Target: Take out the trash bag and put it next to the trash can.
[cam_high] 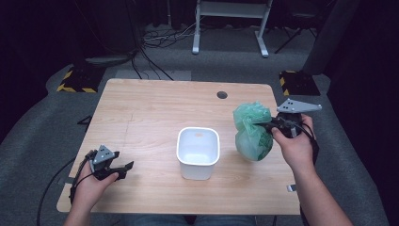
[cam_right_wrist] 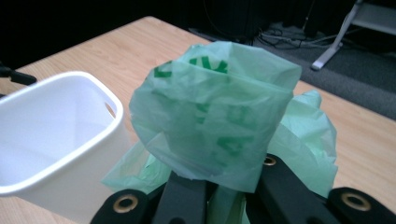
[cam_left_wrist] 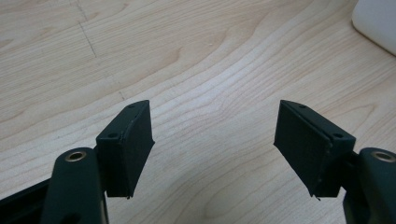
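Note:
A crumpled green plastic bag [cam_high: 253, 131] hangs right of a white bin [cam_high: 198, 151] that stands in the middle of the wooden table [cam_high: 155, 101]. My right gripper [cam_high: 269, 126] is shut on the bag's gathered neck, and the bag bulges above and below the jaws. In the right gripper view the bag [cam_right_wrist: 219, 121] billows over the jaws, with the bin [cam_right_wrist: 56, 140] close at the left. My left gripper [cam_high: 123, 168] rests near the table's front left, open, nothing between its fingers. The left gripper view has its jaws wide apart over bare wood, the left gripper [cam_left_wrist: 215, 140] empty.
A round cable hole [cam_high: 222, 94] lies near the table's far edge. The bin's corner [cam_left_wrist: 378, 23] shows at the top right of the left gripper view. Beyond the table are a grey floor, cables and a white frame [cam_high: 230, 23].

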`<state>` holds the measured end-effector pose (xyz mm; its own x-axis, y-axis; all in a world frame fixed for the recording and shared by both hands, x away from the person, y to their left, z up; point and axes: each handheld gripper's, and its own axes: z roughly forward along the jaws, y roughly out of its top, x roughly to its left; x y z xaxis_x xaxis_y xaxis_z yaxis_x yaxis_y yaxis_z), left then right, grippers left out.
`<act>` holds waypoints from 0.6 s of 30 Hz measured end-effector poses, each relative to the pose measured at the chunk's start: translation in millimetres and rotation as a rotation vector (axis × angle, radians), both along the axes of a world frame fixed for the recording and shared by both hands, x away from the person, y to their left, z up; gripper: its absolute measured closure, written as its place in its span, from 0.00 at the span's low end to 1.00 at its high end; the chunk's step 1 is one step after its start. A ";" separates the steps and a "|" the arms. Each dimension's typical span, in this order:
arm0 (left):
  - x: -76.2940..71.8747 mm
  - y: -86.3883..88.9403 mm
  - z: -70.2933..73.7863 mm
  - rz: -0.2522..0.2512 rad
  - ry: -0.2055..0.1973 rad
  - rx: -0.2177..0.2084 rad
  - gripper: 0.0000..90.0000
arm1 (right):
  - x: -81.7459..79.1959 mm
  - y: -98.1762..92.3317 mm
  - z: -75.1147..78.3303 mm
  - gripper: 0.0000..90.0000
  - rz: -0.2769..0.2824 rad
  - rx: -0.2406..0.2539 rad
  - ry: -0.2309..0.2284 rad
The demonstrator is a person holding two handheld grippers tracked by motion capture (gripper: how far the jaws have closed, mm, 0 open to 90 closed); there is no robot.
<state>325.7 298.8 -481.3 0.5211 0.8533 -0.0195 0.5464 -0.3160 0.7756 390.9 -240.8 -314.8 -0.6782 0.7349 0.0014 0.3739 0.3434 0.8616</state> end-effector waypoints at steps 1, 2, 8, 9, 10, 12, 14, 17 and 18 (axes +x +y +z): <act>0.1 0.0 -0.2 -0.001 0.002 0.000 0.31 | 1.1 -0.3 -4.0 0.98 -0.001 -0.002 0.008; 0.1 0.0 -0.4 -0.001 0.004 0.000 0.31 | 2.1 -0.6 -7.7 0.98 -0.005 -0.003 0.017; 0.3 -0.6 -2.0 -0.006 0.015 -0.012 0.32 | 7.5 -2.0 -24.9 0.98 -0.015 -0.001 0.055; 0.3 -0.6 -2.2 -0.007 0.019 -0.009 0.32 | 8.2 -1.8 -27.3 0.98 -0.019 0.000 0.062; 0.4 -0.8 -2.5 -0.006 0.018 -0.007 0.32 | 8.9 -1.5 -29.9 0.98 -0.019 -0.003 0.069; 0.7 -1.2 -3.1 -0.010 0.015 -0.006 0.32 | 10.9 -0.2 -35.1 0.98 -0.019 -0.008 0.081; 0.4 -1.9 -3.0 -0.009 0.019 -0.008 0.32 | 13.5 1.5 -40.2 0.98 -0.019 -0.015 0.096; 0.3 -2.2 -2.8 -0.011 0.020 -0.010 0.32 | 18.2 4.8 -46.0 0.98 -0.022 -0.015 0.116; 0.3 -2.2 -3.0 -0.010 0.020 -0.010 0.32 | 19.9 5.9 -47.3 0.98 -0.023 -0.016 0.118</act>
